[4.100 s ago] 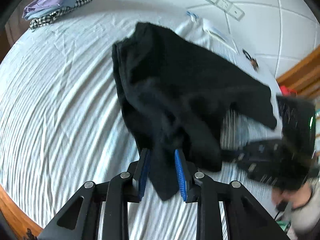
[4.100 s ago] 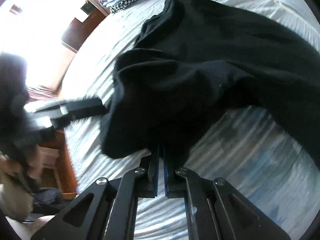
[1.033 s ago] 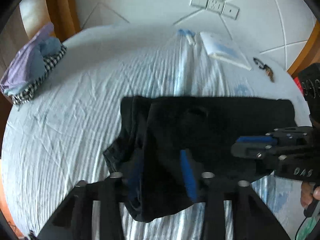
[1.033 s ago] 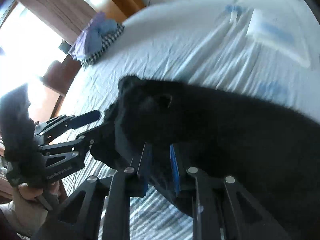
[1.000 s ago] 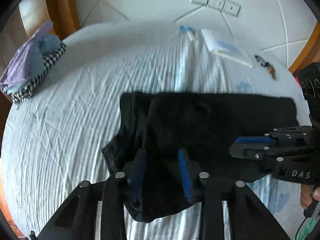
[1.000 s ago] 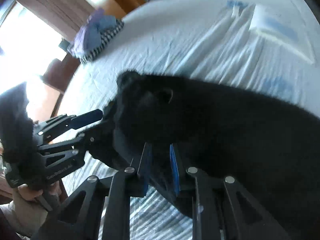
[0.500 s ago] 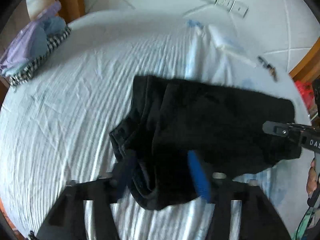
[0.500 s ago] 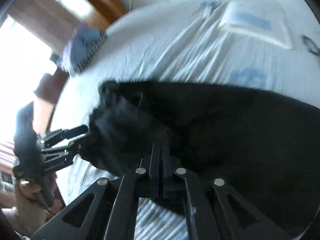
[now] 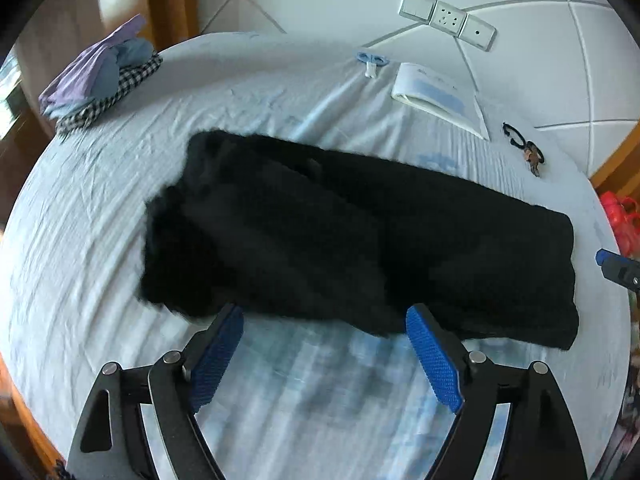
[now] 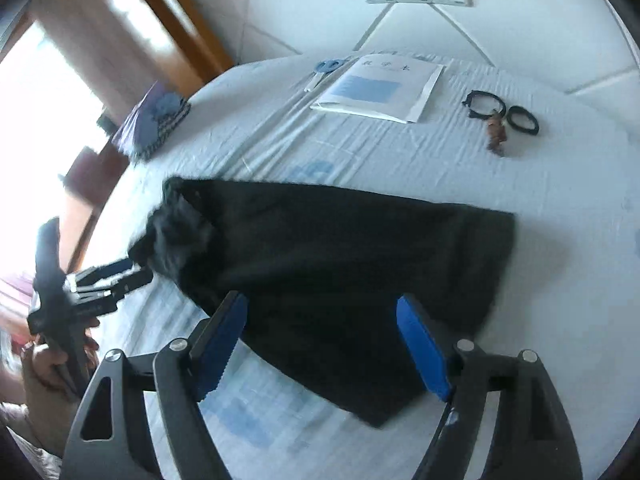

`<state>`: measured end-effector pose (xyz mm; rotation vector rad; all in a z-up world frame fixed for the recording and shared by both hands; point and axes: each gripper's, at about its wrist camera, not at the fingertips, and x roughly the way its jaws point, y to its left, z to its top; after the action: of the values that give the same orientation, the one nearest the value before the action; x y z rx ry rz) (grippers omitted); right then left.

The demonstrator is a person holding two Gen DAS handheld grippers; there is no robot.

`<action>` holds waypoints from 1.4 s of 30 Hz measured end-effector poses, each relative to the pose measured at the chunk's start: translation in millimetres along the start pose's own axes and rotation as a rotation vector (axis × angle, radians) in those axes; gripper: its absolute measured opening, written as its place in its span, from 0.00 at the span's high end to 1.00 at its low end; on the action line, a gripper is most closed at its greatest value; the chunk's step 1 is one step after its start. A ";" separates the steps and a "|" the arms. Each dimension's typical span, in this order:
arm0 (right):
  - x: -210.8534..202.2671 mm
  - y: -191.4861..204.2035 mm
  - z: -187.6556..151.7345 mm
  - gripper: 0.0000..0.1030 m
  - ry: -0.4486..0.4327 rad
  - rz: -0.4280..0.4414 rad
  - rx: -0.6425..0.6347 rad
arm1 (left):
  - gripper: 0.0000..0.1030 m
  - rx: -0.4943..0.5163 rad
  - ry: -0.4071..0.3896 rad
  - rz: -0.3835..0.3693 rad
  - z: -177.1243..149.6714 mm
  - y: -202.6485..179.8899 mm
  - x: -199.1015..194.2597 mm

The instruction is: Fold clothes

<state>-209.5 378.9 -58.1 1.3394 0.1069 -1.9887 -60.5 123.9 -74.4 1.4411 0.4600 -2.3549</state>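
Between the blue pads of the left gripper (image 9: 324, 340) is only bed sheet. Its jaws stand wide apart and hold nothing. The right gripper (image 10: 322, 330) is the same, jaws spread wide and empty, with the near edge of the black garment (image 9: 360, 240) lying past its tips.

The black garment lies flat on the white bed (image 9: 100, 200) as a long folded strip. One end is neat and square. The other end, nearer the left gripper, is bunched and lumpy. It rests in the middle of the bed, well apart from the pile of clothes (image 9: 96, 80) at the far corner. A booklet (image 10: 378, 88) and some keys (image 10: 498, 124) lie near the headboard (image 9: 520, 52).

The cloth looks soft, floppy and light. It will likely sag and slide if grabbed in the middle. A good place to take hold would be the edges or corners, with one gripper at each end. The lumpy end may need smoothing.

Four seconds ago both grippers were shut on the cloth, and it hung in the air in a messy heap. One second ago it was down on the bed with the jaws around it. Now both grippers have let go and pulled back, and the garment lies alone.
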 end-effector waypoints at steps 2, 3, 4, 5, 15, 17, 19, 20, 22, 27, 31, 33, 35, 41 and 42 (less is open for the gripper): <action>-5.3 -20.7 -0.6 0.24 0.012 0.003 -0.073 | 0.18 -0.051 -0.017 0.021 -10.5 -28.0 -3.5; -8.3 -30.5 -0.8 0.24 0.017 0.010 -0.093 | 0.18 -0.077 -0.014 0.027 -15.1 -41.9 -2.7; -11.0 -39.7 -0.9 0.24 0.022 0.017 -0.114 | 0.18 -0.104 -0.008 0.018 -19.3 -55.9 -1.4; -11.9 -45.4 -0.1 0.24 0.027 0.017 -0.136 | 0.18 -0.131 0.000 0.010 -22.7 -67.9 0.0; -2.2 -86.0 20.9 0.56 0.080 0.006 -0.302 | 0.18 -0.290 0.001 -0.029 -52.1 -171.8 23.7; 5.6 -95.8 20.9 0.56 0.100 0.019 -0.321 | 0.18 -0.307 0.018 -0.016 -57.8 -186.4 29.5; 13.8 -104.6 21.8 0.56 0.119 0.035 -0.351 | 0.18 -0.334 0.017 0.004 -60.6 -197.2 33.2; 16.9 -107.5 22.7 0.56 0.121 0.040 -0.374 | 0.18 -0.357 0.010 0.022 -62.0 -202.1 34.2; 23.8 -113.6 26.9 0.56 0.125 0.074 -0.423 | 0.17 -0.393 -0.003 0.064 -64.7 -213.7 36.8; 38.8 -121.8 34.7 0.56 0.138 0.126 -0.550 | 0.13 -0.455 -0.024 0.152 -69.4 -243.9 47.4; 49.6 -124.9 39.7 0.56 0.149 0.150 -0.656 | 0.10 -0.489 -0.003 0.205 -67.4 -255.8 61.9; 54.2 -126.1 42.8 0.56 0.152 0.163 -0.691 | 0.09 -0.490 -0.006 0.249 -64.6 -261.5 67.0; 53.7 -125.5 45.2 0.56 0.137 0.171 -0.729 | 0.07 -0.499 -0.008 0.269 -64.4 -264.9 68.7; 66.4 -134.5 50.9 0.44 0.144 0.162 -0.773 | 0.03 -0.552 -0.017 0.297 -63.8 -269.9 72.8; 69.7 -135.7 51.0 0.44 0.151 0.168 -0.774 | 0.02 -0.550 -0.013 0.299 -63.1 -270.4 73.8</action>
<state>-344.4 420.0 -135.4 0.9361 0.7286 -1.4600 -163.3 383.5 -142.1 1.1394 0.7580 -1.8106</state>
